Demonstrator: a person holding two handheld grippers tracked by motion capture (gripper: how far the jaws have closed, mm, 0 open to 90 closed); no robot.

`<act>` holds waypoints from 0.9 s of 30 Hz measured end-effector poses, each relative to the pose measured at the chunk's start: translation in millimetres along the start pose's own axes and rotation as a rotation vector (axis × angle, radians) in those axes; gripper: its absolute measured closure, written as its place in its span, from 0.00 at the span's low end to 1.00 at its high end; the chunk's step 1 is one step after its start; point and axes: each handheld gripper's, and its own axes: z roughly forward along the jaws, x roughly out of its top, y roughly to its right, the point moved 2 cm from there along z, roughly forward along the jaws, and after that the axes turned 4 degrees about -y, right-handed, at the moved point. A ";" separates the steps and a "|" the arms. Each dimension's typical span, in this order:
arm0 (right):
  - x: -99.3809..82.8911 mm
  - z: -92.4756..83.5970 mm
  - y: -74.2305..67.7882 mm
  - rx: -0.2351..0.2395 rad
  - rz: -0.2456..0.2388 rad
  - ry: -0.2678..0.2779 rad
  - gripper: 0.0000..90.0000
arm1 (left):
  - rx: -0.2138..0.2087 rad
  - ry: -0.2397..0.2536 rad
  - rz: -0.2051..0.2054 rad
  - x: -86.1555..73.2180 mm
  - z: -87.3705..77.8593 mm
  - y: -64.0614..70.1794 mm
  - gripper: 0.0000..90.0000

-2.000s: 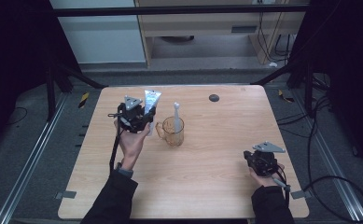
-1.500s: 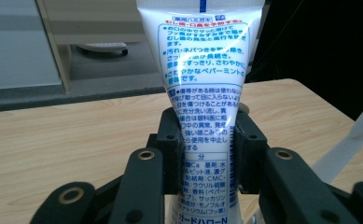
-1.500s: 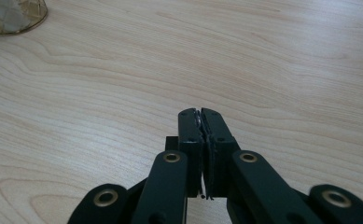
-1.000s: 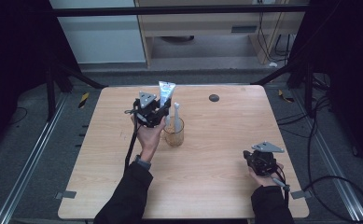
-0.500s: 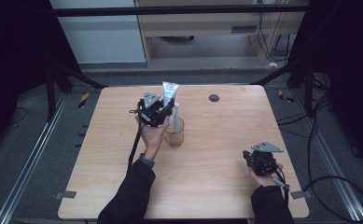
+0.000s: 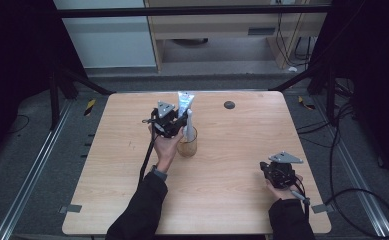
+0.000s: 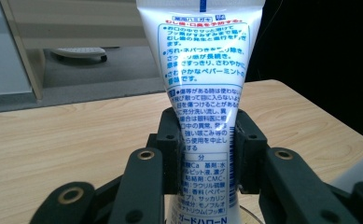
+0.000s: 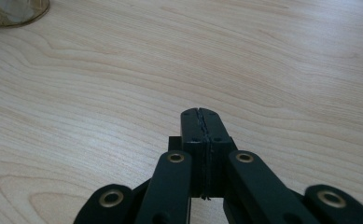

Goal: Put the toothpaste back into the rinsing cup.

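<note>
Since two seconds ago the left gripper (image 6: pixel 174 121) has carried the tube (image 6: pixel 184 102) rightward, over the cup (image 6: pixel 187 145) mid-tabletop (image 6: pixel 232 200), with bare wood all around. Its jaws clamp the tube, part-open. The right gripper (image 6: pixel 280 172) rests near the right edge, jaws fully closed, empty.

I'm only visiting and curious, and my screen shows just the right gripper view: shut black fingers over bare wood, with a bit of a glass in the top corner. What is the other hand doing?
Observer: The left gripper holds a white toothpaste tube upright, its fingers pressed on the tube's sides.
Visitor: Where is that compared with the glass?
Observer: In the high view, the tube seems to be just over the amber glass, where a white stick stands.
Visitor: Anything else on the table?
Observer: A small dark round thing lies near the far edge.
</note>
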 end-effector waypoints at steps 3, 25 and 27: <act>-0.1 0.3 0.0 0.000 0.001 -0.001 1.00 | -0.002 -0.005 0.000 -2.8 0.9 -0.4 0.75; -0.5 0.8 0.6 -0.006 -0.007 0.001 0.98 | -0.013 -0.062 0.042 -19.6 4.7 2.9 0.73; -0.5 0.7 0.6 -0.006 -0.005 0.001 0.97 | -0.015 -0.068 0.053 -19.5 3.5 3.3 0.72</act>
